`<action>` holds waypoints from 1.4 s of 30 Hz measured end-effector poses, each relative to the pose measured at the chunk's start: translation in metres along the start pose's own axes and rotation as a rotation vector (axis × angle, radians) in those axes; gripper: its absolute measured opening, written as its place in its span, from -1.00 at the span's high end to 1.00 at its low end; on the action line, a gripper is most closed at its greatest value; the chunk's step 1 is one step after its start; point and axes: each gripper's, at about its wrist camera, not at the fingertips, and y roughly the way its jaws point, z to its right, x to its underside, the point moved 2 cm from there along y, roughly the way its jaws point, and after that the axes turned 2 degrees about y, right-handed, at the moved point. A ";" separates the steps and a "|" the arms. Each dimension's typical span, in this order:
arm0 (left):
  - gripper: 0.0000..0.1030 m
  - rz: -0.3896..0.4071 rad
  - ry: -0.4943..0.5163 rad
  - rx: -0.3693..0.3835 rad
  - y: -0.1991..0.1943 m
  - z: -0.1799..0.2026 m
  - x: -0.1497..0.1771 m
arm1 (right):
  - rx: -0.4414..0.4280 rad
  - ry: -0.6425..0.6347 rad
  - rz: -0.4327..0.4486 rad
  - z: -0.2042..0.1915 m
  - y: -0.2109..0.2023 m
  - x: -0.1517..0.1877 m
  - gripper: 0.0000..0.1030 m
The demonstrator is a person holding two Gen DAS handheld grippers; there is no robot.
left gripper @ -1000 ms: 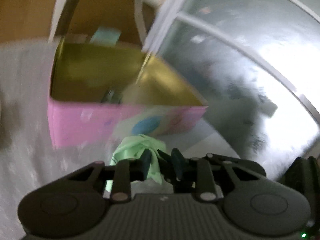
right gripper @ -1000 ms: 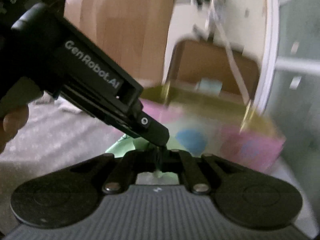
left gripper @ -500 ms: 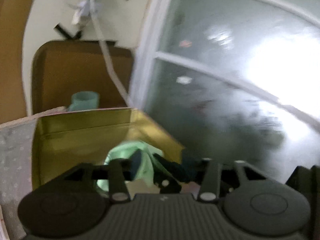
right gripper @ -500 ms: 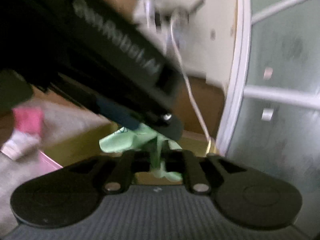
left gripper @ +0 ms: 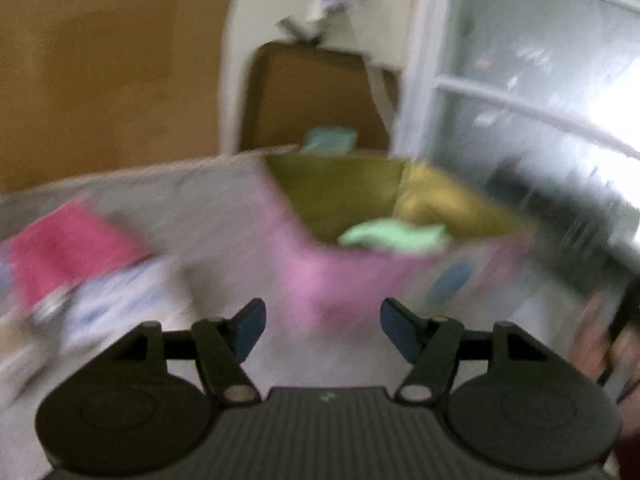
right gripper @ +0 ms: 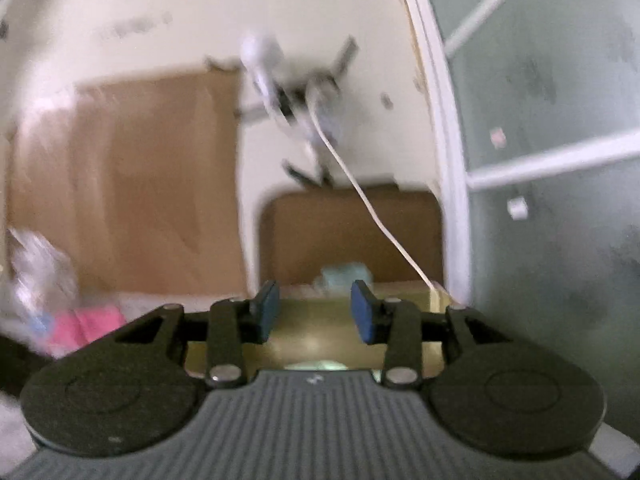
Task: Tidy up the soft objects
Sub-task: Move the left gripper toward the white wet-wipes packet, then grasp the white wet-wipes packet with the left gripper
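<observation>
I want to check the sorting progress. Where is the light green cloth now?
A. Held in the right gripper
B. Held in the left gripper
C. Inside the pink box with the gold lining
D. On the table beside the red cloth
C: the light green cloth lies inside the pink box, and the left gripper and the right gripper are both open and empty.

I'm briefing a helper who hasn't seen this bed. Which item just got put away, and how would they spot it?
Find the frosted glass door; beside it on the bed stands an open pink box with a gold lining. Inside lies the crumpled mint-green cloth, the only green thing there, unlike the folded pink cloth lying outside.
</observation>
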 end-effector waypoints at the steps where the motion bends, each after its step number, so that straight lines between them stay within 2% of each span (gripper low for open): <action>1: -0.26 -0.022 -0.003 -0.055 -0.008 -0.013 0.012 | -0.042 0.004 0.016 -0.012 -0.002 -0.003 -0.05; 2: -0.26 -0.044 -0.016 -0.109 -0.014 -0.028 0.021 | -0.094 0.006 0.007 -0.022 0.003 -0.006 -0.21; 3: -0.26 -0.063 -0.036 -0.153 -0.019 -0.041 0.029 | -0.159 0.000 -0.023 -0.038 0.005 -0.005 -0.24; 7: -0.26 -0.068 -0.131 -0.319 -0.043 -0.094 0.049 | -0.364 -0.062 -0.232 -0.106 0.040 0.011 -0.24; 9: -0.32 -0.040 -0.178 -0.342 -0.052 -0.111 0.053 | -0.419 -0.073 -0.327 -0.136 0.062 0.024 -0.23; 10: -0.33 -0.032 -0.206 -0.343 -0.055 -0.119 0.056 | -0.427 -0.065 -0.367 -0.146 0.072 0.030 -0.23; 13: -0.41 0.005 -0.292 -0.281 -0.062 -0.131 0.058 | -0.404 -0.015 -0.485 -0.171 0.113 0.043 -0.21; 16: -0.46 0.034 -0.317 -0.238 -0.065 -0.132 0.059 | -0.327 -0.013 -0.558 -0.188 0.141 0.057 -0.21; 20: -0.55 0.081 -0.330 -0.211 -0.068 -0.131 0.060 | -0.256 0.092 -0.680 -0.187 0.186 0.073 -0.23; 21: -0.55 0.091 -0.330 -0.208 -0.068 -0.132 0.060 | -0.251 0.134 -0.716 -0.183 0.193 0.078 -0.20; 22: -0.56 0.102 -0.328 -0.206 -0.069 -0.132 0.059 | -0.253 0.179 -0.736 -0.180 0.195 0.084 -0.09; 23: -0.56 0.109 -0.329 -0.206 -0.070 -0.132 0.059 | -0.262 0.228 -0.734 -0.176 0.195 0.085 0.23; 27: -0.65 0.133 -0.349 -0.187 -0.071 -0.137 0.059 | -0.320 0.146 -0.659 -0.182 0.170 0.074 0.60; 34: -0.66 0.159 -0.422 -0.164 -0.075 -0.144 0.062 | -0.468 -0.111 -0.497 -0.193 0.069 0.054 0.80; 35: -0.69 0.172 -0.432 -0.156 -0.077 -0.146 0.063 | -0.498 -0.145 -0.474 -0.193 0.055 0.053 0.82; 36: -0.74 0.189 -0.442 -0.145 -0.080 -0.148 0.064 | -0.528 -0.186 -0.450 -0.193 0.039 0.055 0.93; 37: -0.76 0.215 -0.457 -0.131 -0.085 -0.150 0.065 | -0.571 -0.227 -0.438 -0.194 0.024 0.058 0.92; 39: -0.78 0.258 -0.496 -0.114 -0.092 -0.156 0.069 | -0.683 -0.284 -0.459 -0.194 0.001 0.066 0.84; 42: -0.78 0.258 -0.560 -0.106 -0.094 -0.165 0.072 | -0.751 -0.311 -0.520 -0.191 -0.017 0.078 0.81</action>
